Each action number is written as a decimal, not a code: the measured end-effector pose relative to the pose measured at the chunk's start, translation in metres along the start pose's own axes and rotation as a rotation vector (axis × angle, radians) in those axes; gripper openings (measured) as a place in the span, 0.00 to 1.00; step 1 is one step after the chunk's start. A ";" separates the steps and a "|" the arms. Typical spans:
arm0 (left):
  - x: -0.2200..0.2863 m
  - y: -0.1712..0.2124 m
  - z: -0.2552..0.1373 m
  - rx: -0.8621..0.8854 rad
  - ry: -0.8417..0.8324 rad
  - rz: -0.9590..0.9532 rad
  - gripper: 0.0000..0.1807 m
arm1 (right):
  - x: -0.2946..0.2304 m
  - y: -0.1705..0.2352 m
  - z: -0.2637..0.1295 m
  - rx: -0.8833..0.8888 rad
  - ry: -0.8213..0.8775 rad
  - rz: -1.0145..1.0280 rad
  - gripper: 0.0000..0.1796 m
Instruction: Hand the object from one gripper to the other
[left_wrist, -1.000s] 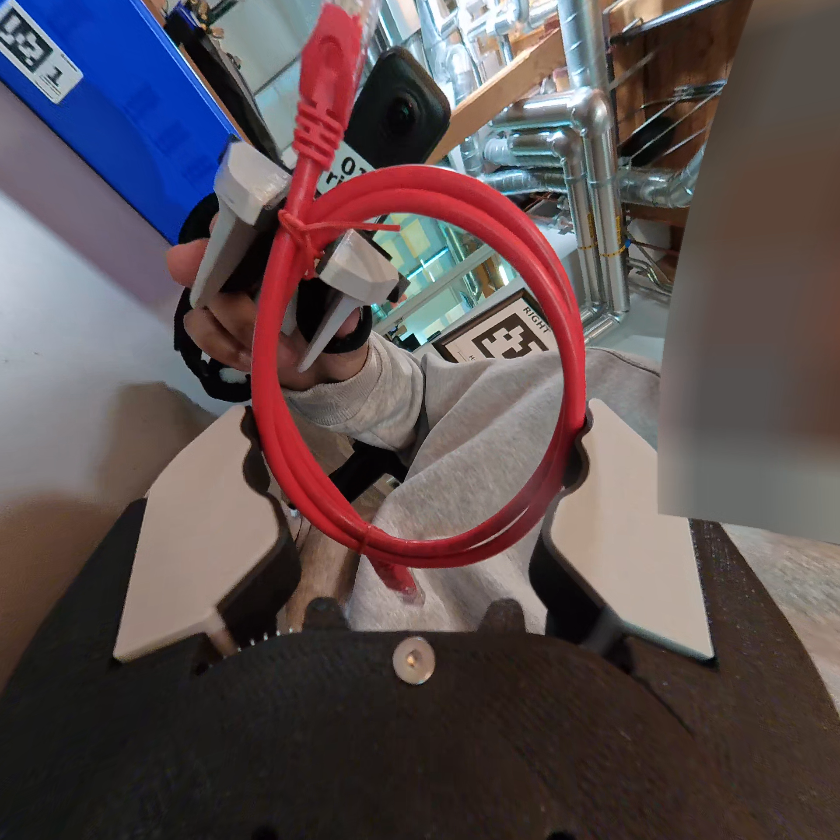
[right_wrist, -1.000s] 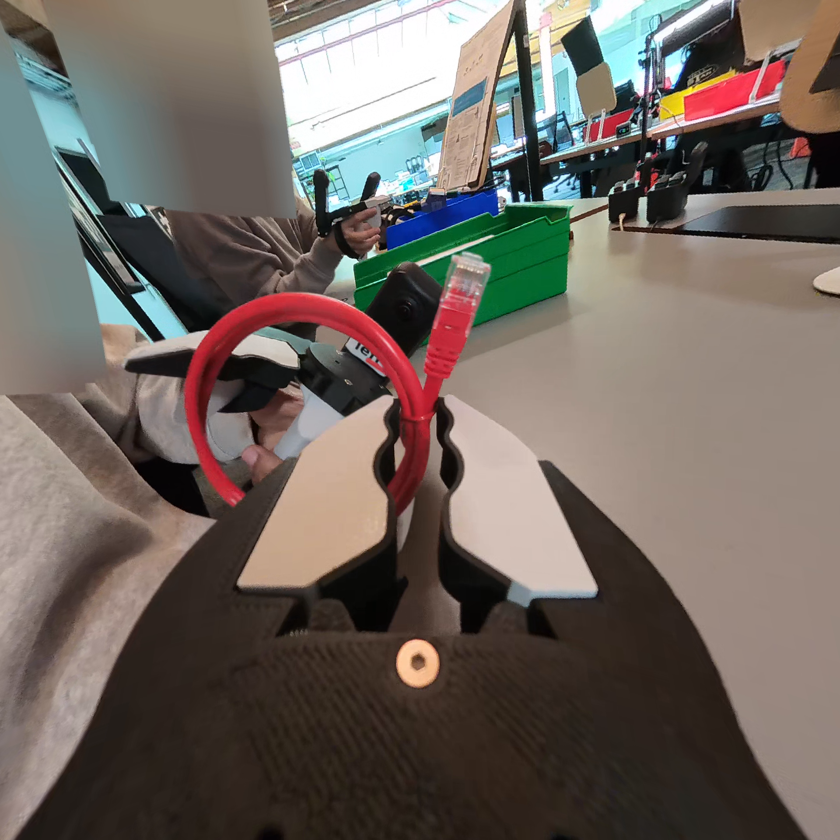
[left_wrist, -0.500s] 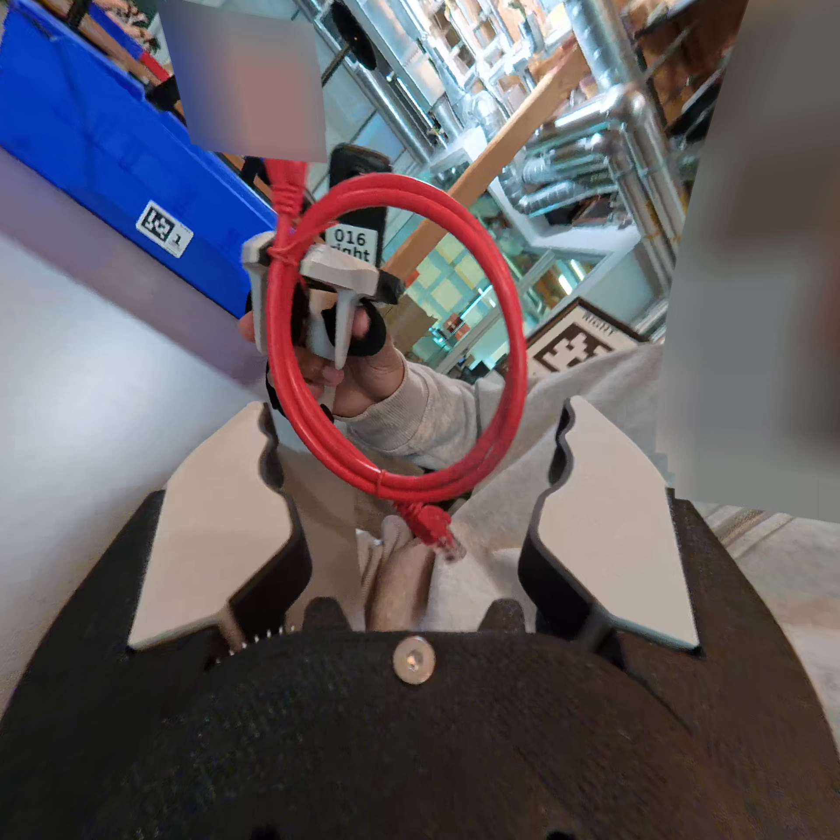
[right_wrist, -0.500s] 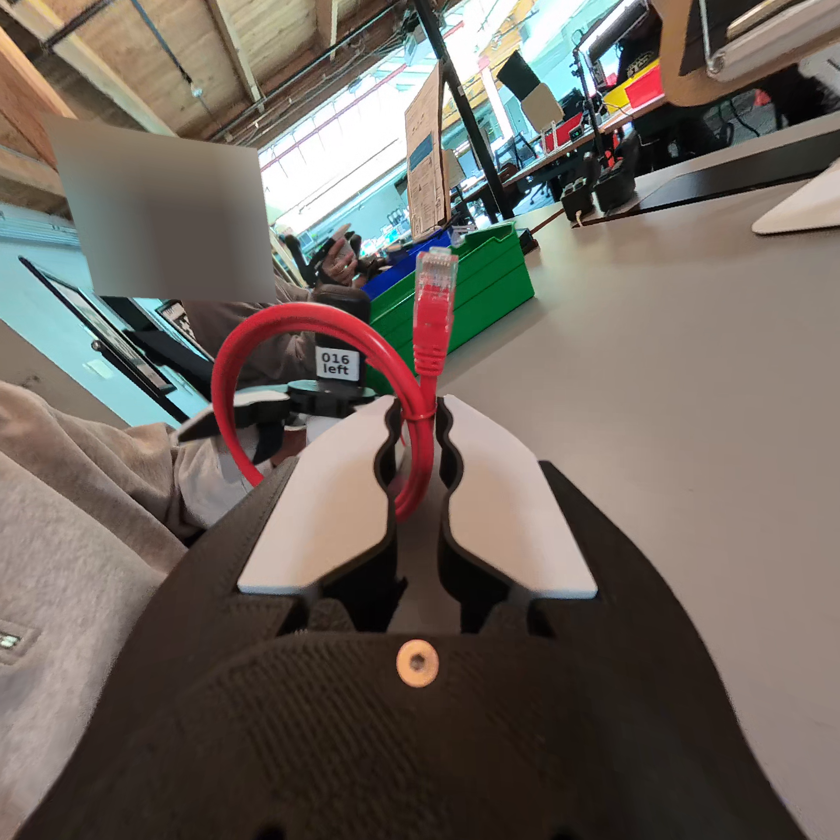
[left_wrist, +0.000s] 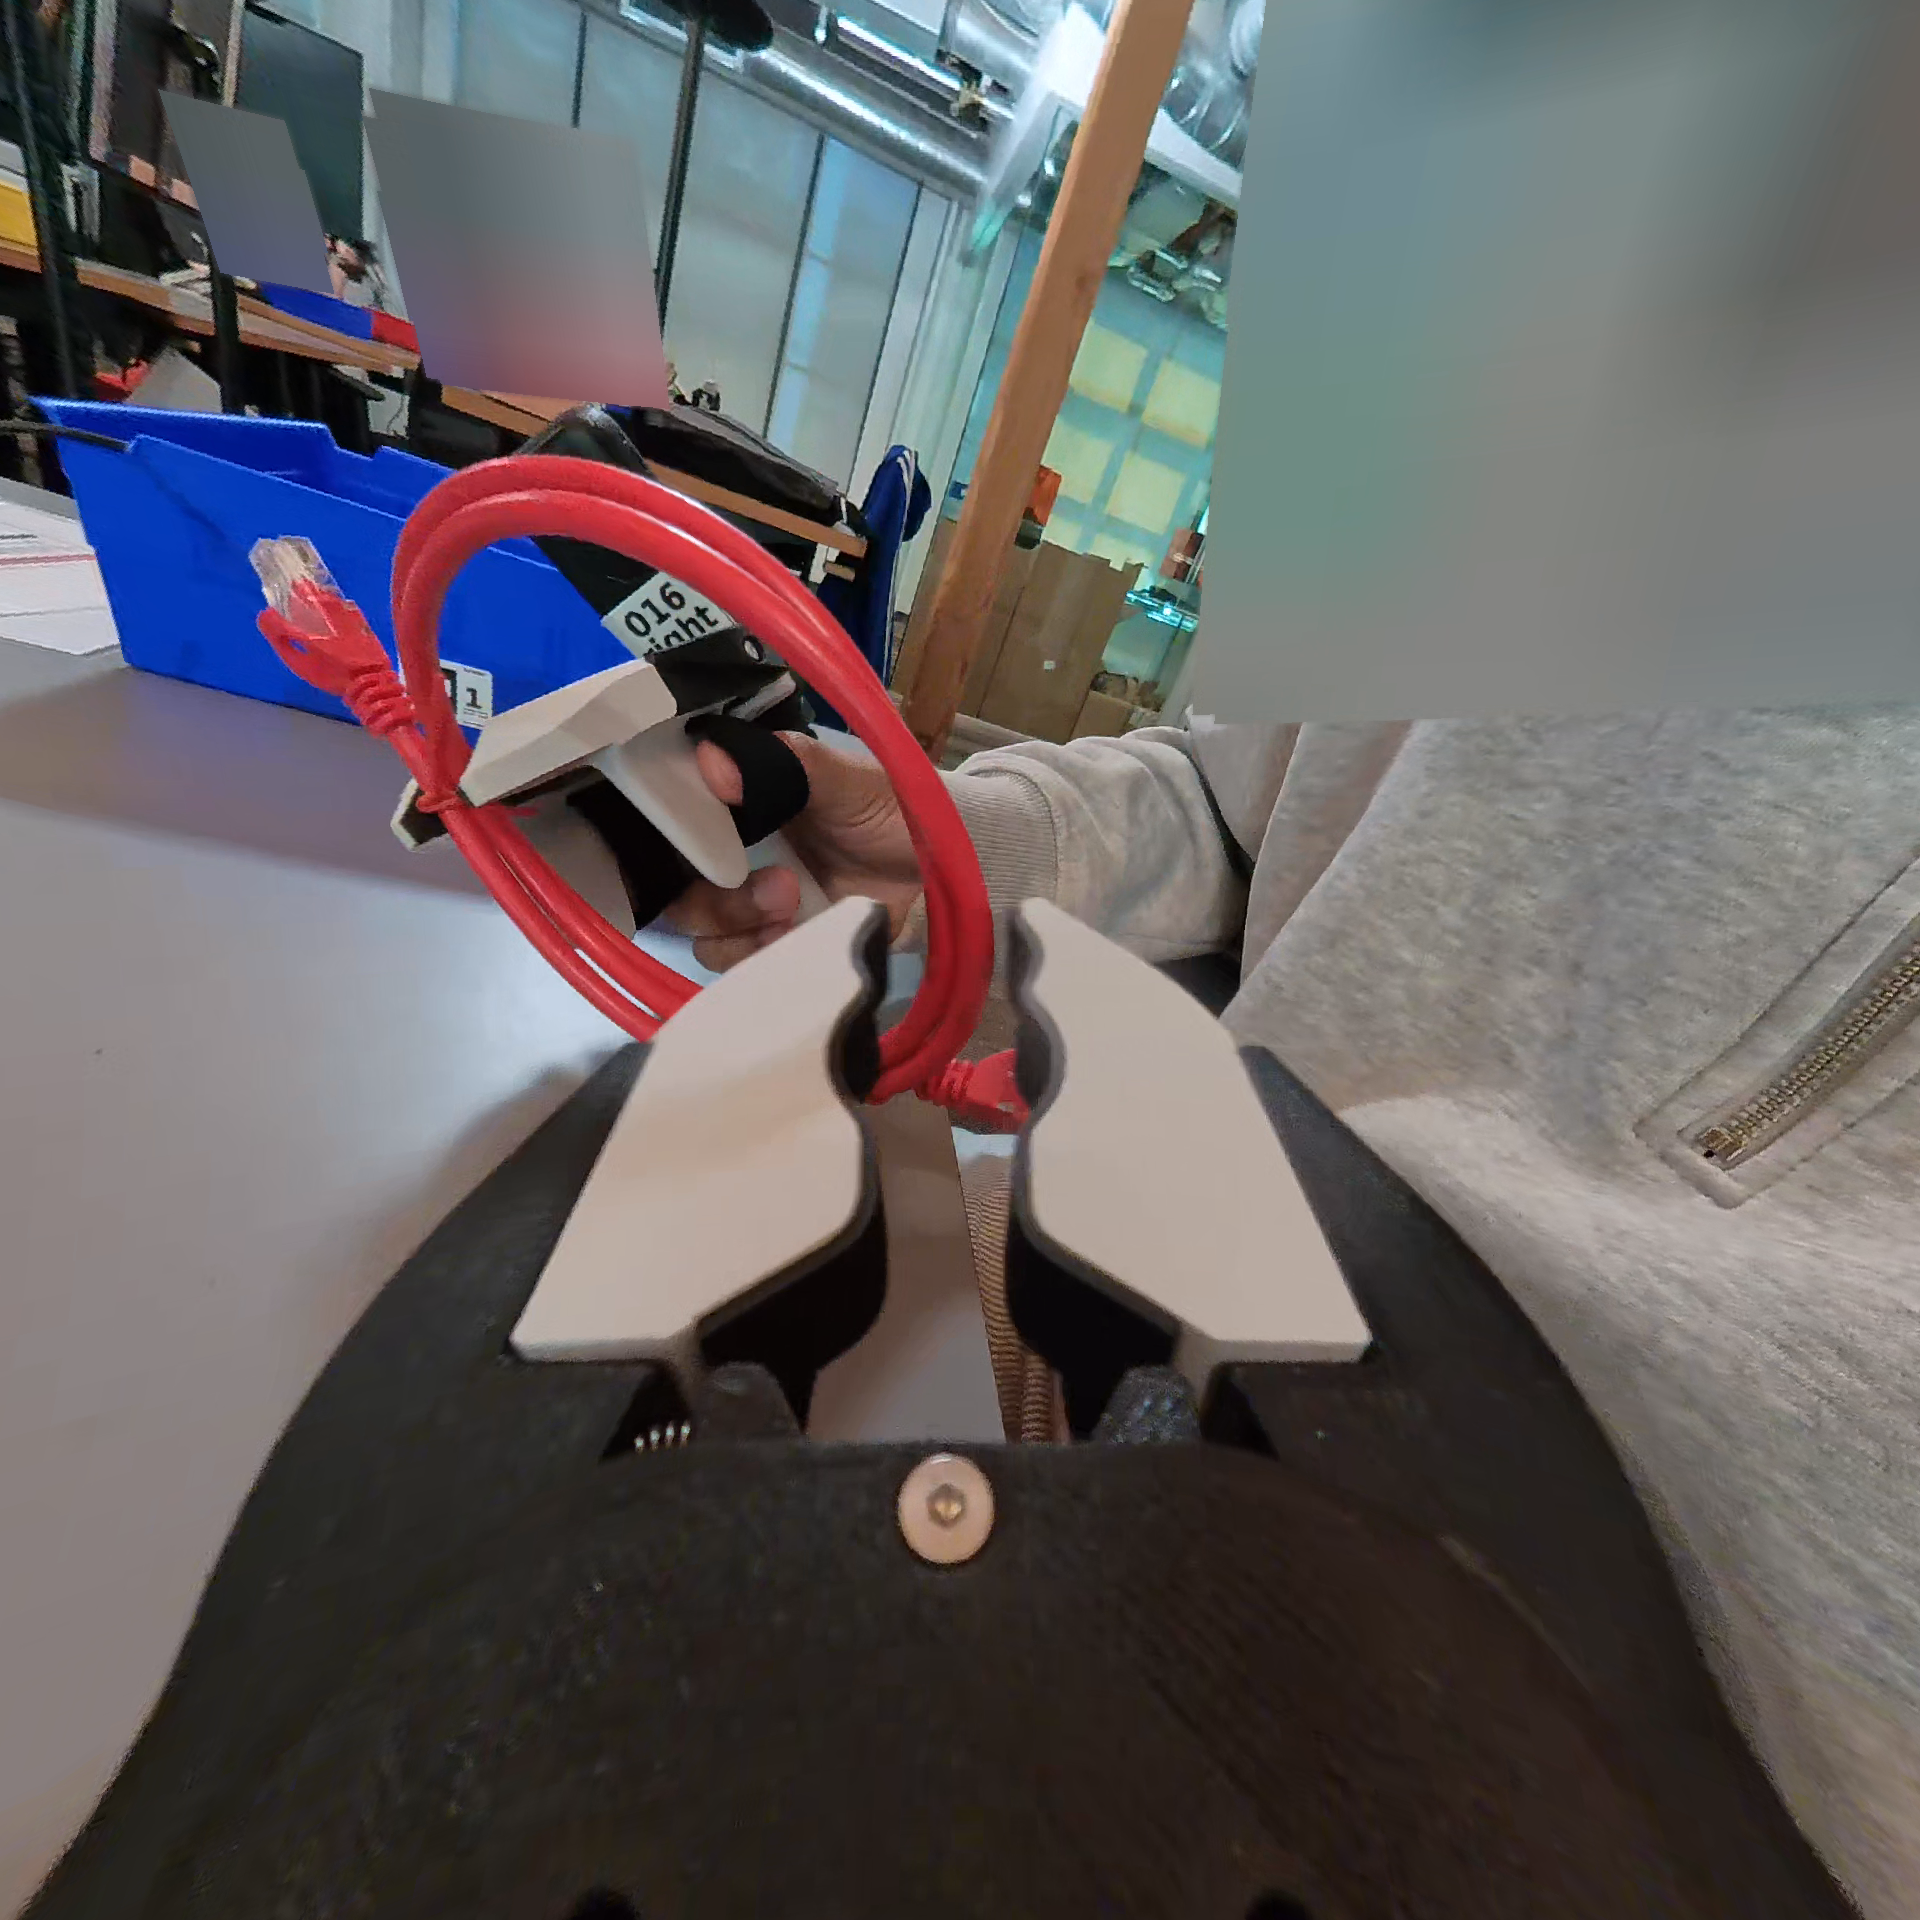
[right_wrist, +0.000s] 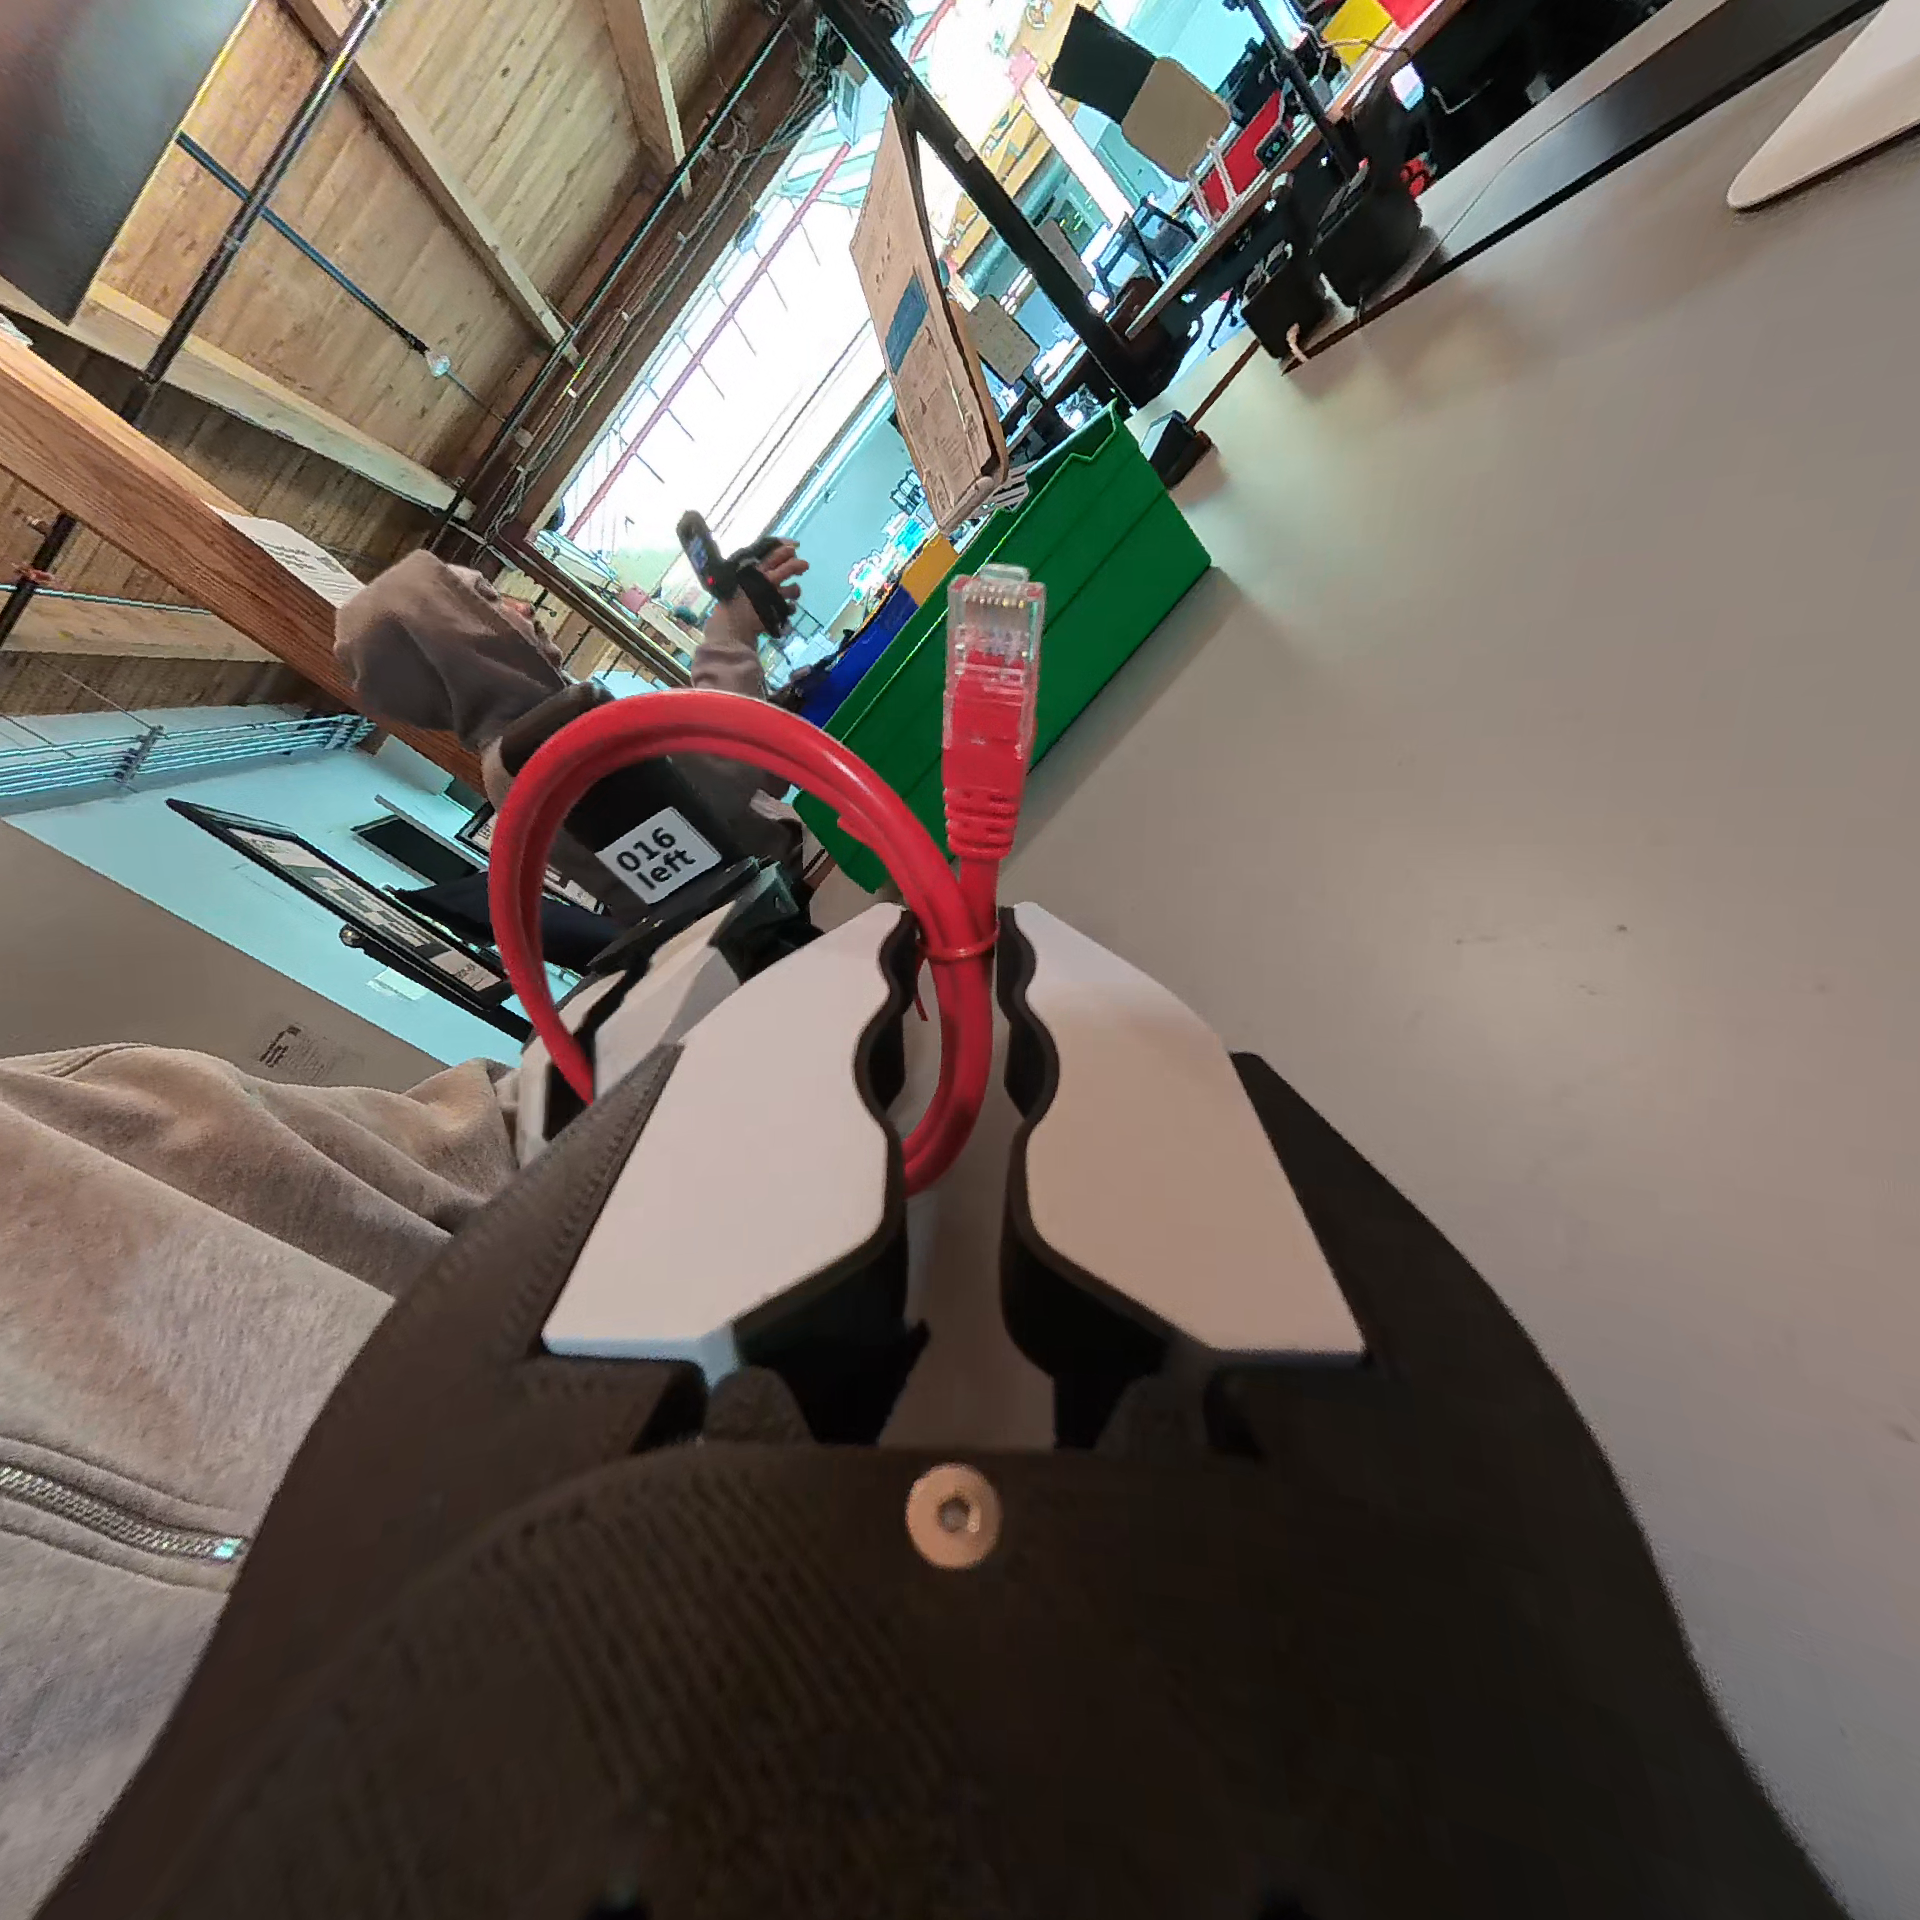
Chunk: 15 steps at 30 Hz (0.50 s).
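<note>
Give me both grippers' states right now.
Left gripper: fingers closed around the red ethernet cable coil.
Right gripper: fingers shut on the same cable at its tie.

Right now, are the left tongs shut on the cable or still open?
Shut on it. In the left wrist view the left tongs have both fingers pressed against the red cable, with only the cable's width between them.

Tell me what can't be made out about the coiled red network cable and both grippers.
- Coiled red network cable: in the right wrist view, its lower loop hides behind the right gripper.
- Left gripper: whether its fingers truly pinch the cable; a gap shows.
- Second plug: partly hidden between the fingers.
</note>
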<state>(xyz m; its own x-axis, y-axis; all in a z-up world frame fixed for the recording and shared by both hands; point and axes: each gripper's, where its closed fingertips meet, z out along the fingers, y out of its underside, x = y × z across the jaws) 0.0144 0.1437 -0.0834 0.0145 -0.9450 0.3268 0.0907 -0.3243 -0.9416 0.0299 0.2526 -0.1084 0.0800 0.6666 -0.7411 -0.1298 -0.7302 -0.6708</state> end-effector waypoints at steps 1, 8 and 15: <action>0.001 -0.001 -0.001 0.005 0.010 0.001 0.06 | 0.000 0.000 0.000 0.002 -0.002 0.002 0.08; 0.002 -0.013 -0.006 0.080 0.045 -0.072 0.04 | 0.000 0.003 0.002 0.006 -0.036 0.030 0.09; -0.002 -0.032 -0.016 0.210 0.074 -0.182 0.04 | 0.013 -0.019 -0.008 0.159 0.041 -0.023 0.29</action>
<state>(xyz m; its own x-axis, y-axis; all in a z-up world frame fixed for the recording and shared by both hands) -0.0045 0.1553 -0.0556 -0.0928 -0.8750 0.4751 0.2894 -0.4803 -0.8280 0.0416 0.2740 -0.1050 0.1251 0.6739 -0.7281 -0.2816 -0.6796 -0.6774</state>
